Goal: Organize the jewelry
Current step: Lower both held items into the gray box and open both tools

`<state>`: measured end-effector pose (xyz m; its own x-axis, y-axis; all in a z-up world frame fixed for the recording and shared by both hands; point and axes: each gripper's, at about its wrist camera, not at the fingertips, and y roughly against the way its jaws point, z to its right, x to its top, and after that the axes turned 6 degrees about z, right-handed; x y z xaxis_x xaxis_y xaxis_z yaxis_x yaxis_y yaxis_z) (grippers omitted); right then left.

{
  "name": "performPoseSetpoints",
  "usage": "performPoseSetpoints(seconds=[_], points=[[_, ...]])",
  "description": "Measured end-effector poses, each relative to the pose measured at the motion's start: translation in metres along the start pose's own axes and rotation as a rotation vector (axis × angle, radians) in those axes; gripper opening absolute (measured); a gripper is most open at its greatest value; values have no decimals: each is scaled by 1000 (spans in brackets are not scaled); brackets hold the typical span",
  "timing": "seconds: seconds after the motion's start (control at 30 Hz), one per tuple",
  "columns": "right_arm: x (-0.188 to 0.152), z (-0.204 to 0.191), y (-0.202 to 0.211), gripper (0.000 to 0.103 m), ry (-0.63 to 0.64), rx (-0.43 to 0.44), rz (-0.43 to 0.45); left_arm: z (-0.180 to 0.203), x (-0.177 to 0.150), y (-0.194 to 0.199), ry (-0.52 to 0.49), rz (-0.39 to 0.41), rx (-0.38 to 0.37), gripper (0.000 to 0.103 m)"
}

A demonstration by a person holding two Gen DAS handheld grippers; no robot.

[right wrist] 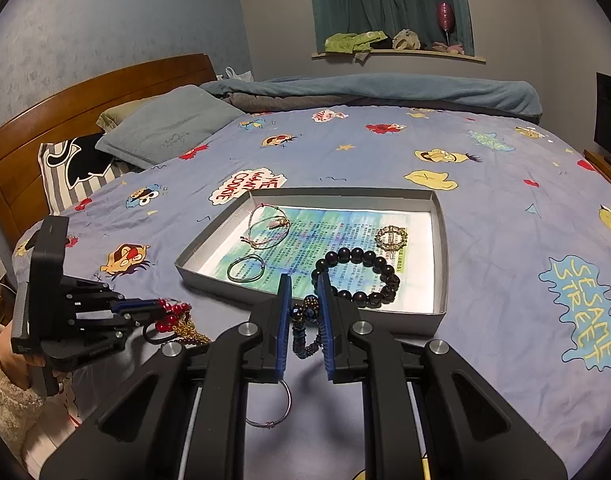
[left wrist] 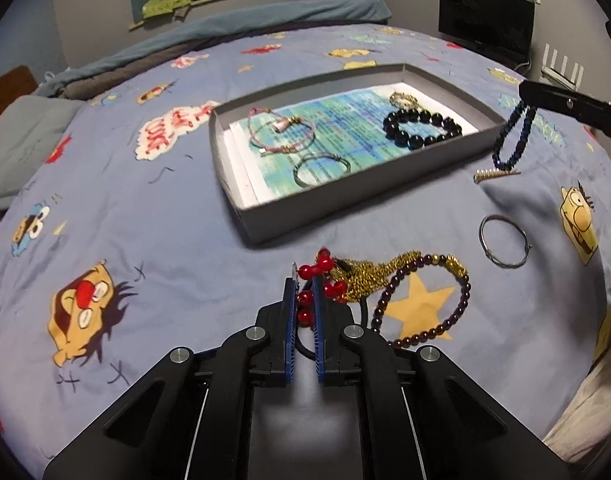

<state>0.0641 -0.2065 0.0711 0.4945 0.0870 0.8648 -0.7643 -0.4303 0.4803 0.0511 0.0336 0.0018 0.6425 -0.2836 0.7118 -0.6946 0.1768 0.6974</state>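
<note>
A grey box lid [left wrist: 345,196] [right wrist: 441,240] on the bed holds a pink cord bracelet [left wrist: 281,132], a thin ring bangle [left wrist: 321,168], a black bead bracelet [left wrist: 421,128] [right wrist: 357,276] and a small gold bracelet [right wrist: 391,237]. My left gripper [left wrist: 304,280] [right wrist: 161,312] is shut on a red bead bracelet [left wrist: 325,268], low over the sheet beside a gold chain [left wrist: 369,276] and a dark purple bead bracelet [left wrist: 425,300]. My right gripper [right wrist: 304,280] [left wrist: 525,100] is shut on a dark blue bead strand [right wrist: 305,328] [left wrist: 513,140], which hangs just right of the lid.
A silver bangle [left wrist: 503,242] [right wrist: 273,404] lies on the Sesame Street sheet right of the gold chain. A small gold clasp piece [left wrist: 493,174] lies under the blue strand. Pillows [right wrist: 161,128] and a wooden headboard [right wrist: 65,112] stand at the left, a folded blanket [right wrist: 385,88] at the back.
</note>
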Motion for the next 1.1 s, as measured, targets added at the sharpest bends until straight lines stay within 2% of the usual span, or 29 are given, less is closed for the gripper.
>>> performPoseSetpoints(seconds=[0.13, 0.33, 0.5, 0.77, 1.0, 1.1], points=[[0, 2, 0, 13, -2, -2, 1, 2, 6, 14, 0, 61, 16, 9], [3, 5, 8, 13, -9, -8, 27, 4, 25, 51, 16, 196, -2, 9], [15, 6, 10, 13, -6, -8, 46, 8, 49, 67, -4, 256, 2, 9], [46, 12, -6, 14, -23, 10, 65, 3, 88, 61, -2, 290, -13, 9], [66, 22, -52, 14, -26, -8, 65, 2, 115, 23, -7, 269, -11, 9], [69, 26, -77, 14, -18, -45, 69, -2, 119, 2, 5, 248, -21, 9]])
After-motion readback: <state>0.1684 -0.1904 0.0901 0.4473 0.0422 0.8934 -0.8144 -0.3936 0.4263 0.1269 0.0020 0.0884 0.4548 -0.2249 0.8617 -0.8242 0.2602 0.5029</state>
